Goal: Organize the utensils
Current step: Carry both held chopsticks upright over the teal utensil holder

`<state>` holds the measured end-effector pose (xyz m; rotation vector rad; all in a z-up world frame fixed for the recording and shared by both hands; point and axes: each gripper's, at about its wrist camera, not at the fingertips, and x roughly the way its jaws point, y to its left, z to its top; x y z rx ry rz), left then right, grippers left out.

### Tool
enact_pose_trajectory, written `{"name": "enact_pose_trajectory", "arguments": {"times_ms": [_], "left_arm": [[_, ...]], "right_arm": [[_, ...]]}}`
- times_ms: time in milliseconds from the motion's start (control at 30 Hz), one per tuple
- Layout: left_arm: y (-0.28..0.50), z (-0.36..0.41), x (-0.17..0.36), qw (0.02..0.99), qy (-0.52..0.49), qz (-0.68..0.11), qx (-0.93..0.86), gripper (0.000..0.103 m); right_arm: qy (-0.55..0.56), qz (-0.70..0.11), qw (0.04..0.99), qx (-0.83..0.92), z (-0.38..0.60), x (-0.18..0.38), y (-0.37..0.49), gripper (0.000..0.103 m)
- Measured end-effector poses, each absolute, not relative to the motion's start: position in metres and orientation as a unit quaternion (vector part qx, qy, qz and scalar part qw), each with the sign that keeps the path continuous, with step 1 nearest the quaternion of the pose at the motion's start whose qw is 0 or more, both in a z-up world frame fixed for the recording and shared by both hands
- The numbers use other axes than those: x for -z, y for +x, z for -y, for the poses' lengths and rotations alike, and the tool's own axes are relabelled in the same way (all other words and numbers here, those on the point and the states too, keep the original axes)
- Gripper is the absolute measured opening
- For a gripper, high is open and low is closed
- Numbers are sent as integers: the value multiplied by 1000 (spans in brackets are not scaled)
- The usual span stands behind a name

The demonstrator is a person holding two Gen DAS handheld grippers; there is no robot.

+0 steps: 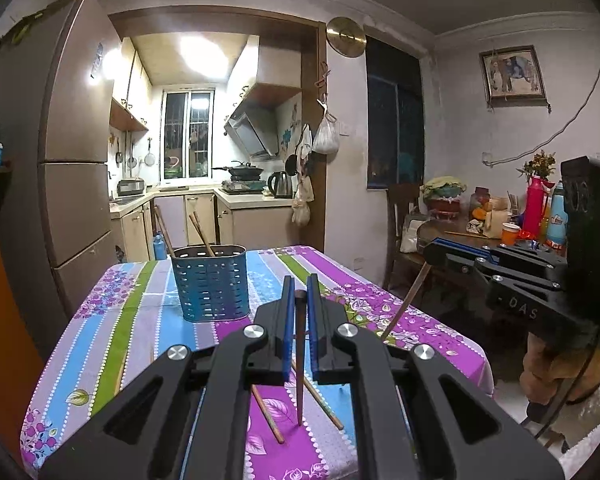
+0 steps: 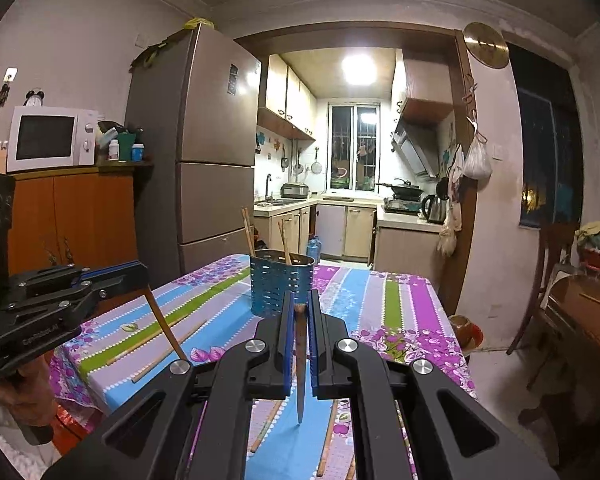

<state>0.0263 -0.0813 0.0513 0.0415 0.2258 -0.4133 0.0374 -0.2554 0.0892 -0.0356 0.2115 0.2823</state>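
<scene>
Two chopsticks hang tip-down, one pinched in each gripper (image 1: 299, 294) (image 2: 300, 308); holder (image 1: 209, 282) stands ahead, mid-counter (image 1: 420, 320).

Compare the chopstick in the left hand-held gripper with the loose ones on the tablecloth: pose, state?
The held chopstick hangs near-vertical, tip down, above the cloth; the loose chopsticks lie flat and slanted on the tablecloth. The held one is pinched at its top by the shut left hand-held gripper; the loose ones are untouched. The held one looks darker. All are slim and wooden, and none is in the blue holder.
</scene>
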Motion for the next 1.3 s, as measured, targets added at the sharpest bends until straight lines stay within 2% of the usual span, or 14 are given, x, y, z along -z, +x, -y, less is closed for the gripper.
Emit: {"name": "enact_pose_trajectory", "arguments": {"times_ms": [267,667,967,1300], "left_arm": [[28,81,-58,971,24,-106,213,5],[61,65,-101,974,19,-74,212,5],[121,52,-154,980,-3,-35,196,5],[193,60,-198,989,43,63,126,5]], "right_arm": [[-14,-110,982,-150,255,-96,41,8],[-18,-98,977,-188,238,-140,70,8],[1,-95,973,-211,227,-188,140,8],[10,-57,981,-186,199,-239,243,8]]}}
